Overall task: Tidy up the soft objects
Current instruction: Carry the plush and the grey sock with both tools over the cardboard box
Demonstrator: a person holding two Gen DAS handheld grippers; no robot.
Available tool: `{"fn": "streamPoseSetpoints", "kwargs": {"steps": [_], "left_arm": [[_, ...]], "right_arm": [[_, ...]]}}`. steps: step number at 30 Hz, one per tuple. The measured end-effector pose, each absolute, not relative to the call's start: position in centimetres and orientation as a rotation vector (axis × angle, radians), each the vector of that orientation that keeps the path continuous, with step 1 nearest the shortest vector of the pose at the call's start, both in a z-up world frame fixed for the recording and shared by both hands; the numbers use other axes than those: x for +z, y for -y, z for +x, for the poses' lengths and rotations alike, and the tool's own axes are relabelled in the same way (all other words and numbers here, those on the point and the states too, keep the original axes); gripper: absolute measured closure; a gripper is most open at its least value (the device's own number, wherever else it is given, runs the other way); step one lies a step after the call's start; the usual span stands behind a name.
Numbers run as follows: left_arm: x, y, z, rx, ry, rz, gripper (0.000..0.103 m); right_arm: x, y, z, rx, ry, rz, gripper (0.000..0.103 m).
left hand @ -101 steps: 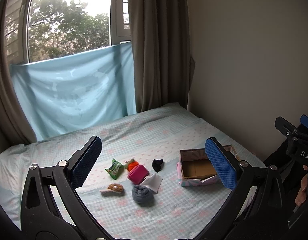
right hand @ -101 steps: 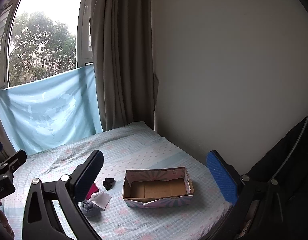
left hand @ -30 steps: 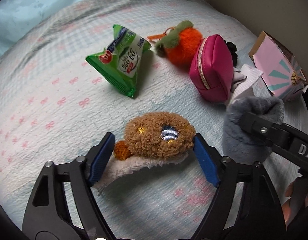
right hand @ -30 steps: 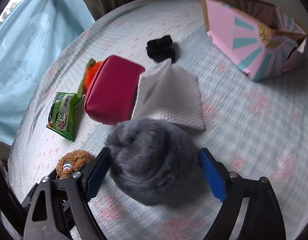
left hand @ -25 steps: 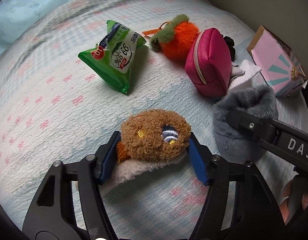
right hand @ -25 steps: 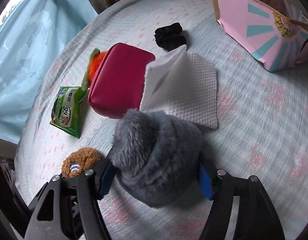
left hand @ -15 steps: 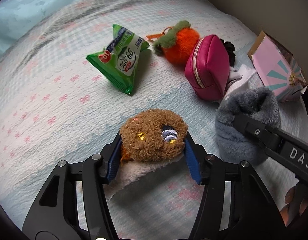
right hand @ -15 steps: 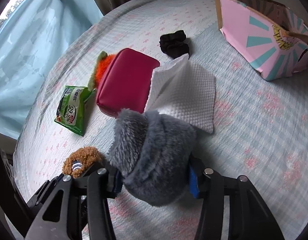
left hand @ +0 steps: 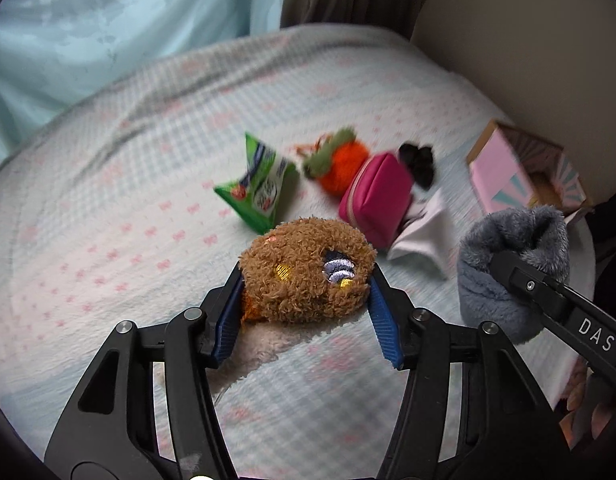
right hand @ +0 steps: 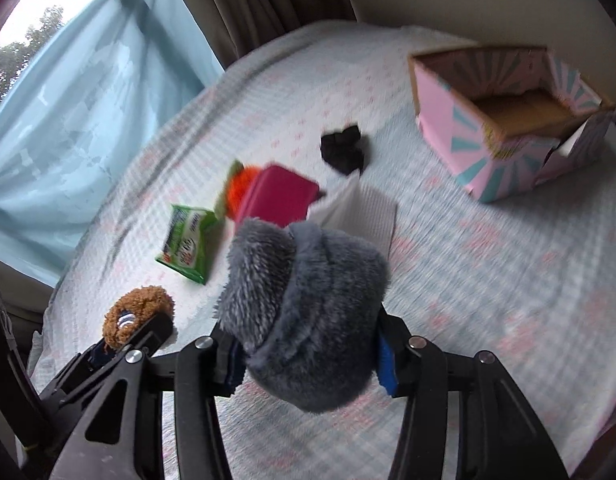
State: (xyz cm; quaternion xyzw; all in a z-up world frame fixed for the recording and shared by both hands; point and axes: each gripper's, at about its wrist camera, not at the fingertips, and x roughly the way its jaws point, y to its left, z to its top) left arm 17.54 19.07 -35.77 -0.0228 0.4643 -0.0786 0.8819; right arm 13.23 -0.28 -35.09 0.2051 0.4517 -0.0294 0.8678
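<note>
My left gripper [left hand: 306, 308] is shut on a brown curly plush slipper [left hand: 308, 270] with a white fleece sole and holds it above the bed. My right gripper [right hand: 308, 350] is shut on a grey furry rolled sock [right hand: 304, 316], also lifted; it shows at the right of the left wrist view [left hand: 511, 264]. The brown slipper shows at the lower left of the right wrist view [right hand: 138, 312]. An open pink and teal cardboard box [right hand: 507, 128] stands on the bed at the far right.
On the checked bedspread [left hand: 108, 240] lie a green snack packet [left hand: 260, 192], an orange plush carrot [left hand: 339, 164], a magenta zip pouch [left hand: 375, 196], a white cloth [left hand: 423, 236] and a black scrunchie [right hand: 343, 148]. A wall and curtains stand behind the bed.
Both grippers closed on their objects and lifted them off the bed. The other items now look farther away, and the box's open top has come into view.
</note>
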Motion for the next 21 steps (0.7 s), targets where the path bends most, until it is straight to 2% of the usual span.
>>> {"fn": "streamPoseSetpoints", "kwargs": {"steps": [13,21], "left_arm": [[-21.8,-13.4,15.6,-0.167,-0.824,-0.038,0.050],[-15.9,-4.5,16.0,-0.222,-0.742,-0.019,0.050]], "right_arm": [[-20.9,6.4,9.6,-0.049,-0.776,0.386,0.056],[-15.0,13.5,9.3,-0.064,-0.701,0.302,0.056]]}}
